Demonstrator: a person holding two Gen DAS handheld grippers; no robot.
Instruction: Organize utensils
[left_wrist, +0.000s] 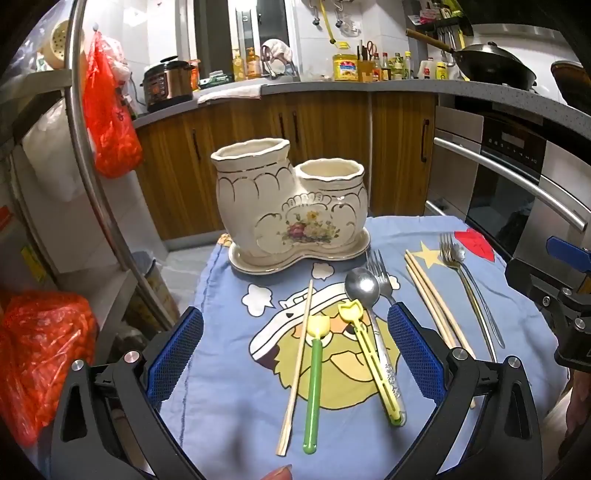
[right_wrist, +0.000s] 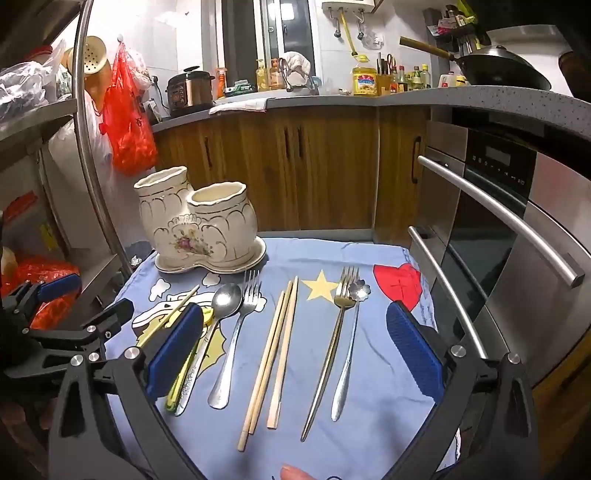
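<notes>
A cream ceramic two-pot utensil holder (left_wrist: 291, 206) (right_wrist: 199, 225) stands on its saucer at the far left of the blue cartoon cloth (left_wrist: 406, 229). My left gripper (left_wrist: 295, 314) hovers open over a single chopstick (left_wrist: 297, 365), a green-handled utensil (left_wrist: 313, 387), a yellow one (left_wrist: 373, 362) and a steel spoon (left_wrist: 362, 286). My right gripper (right_wrist: 293, 310) hangs open above a steel fork (right_wrist: 236, 332), three chopsticks (right_wrist: 273, 354), a gold fork (right_wrist: 332, 343) and a flower-tipped spoon (right_wrist: 349, 350). Neither gripper holds anything.
A steel oven with long bar handles (right_wrist: 517, 229) flanks the cloth's right side. Wooden cabinets (right_wrist: 295, 166) stand behind. A metal rack pole (right_wrist: 92, 147) and red bags (right_wrist: 127, 125) are on the left. A fingertip (right_wrist: 291, 472) shows at the bottom edge.
</notes>
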